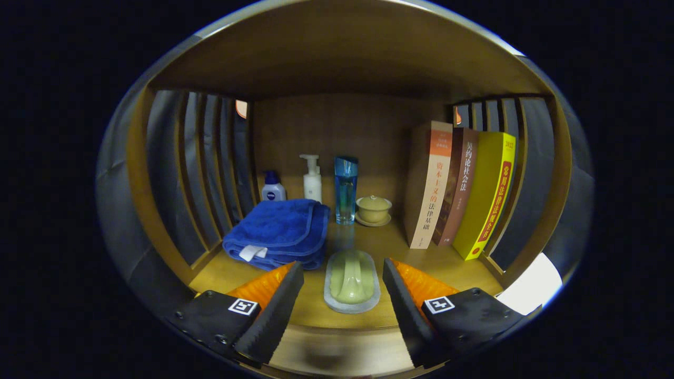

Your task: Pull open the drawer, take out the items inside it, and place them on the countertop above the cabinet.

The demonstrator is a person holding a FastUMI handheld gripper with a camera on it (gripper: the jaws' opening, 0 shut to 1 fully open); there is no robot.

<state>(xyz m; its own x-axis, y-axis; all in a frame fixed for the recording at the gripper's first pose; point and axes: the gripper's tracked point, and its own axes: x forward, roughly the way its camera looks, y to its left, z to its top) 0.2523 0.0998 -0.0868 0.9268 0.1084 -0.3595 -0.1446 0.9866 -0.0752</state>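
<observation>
Soap dish lying on the wooden surface, between the spread fingers of the tongs.

Tongs are standing apart, both fingers clear of the pale green soap dish and gripping nothing. Just beside the dish, a folded blue towel is resting on the same surface. Beyond it, along the back panel, a small blue-capped bottle, a white pump bottle, a tall blue bottle and a lidded cup on a saucer are standing upright. Three books are leaning together near the slatted side wall.
</observation>
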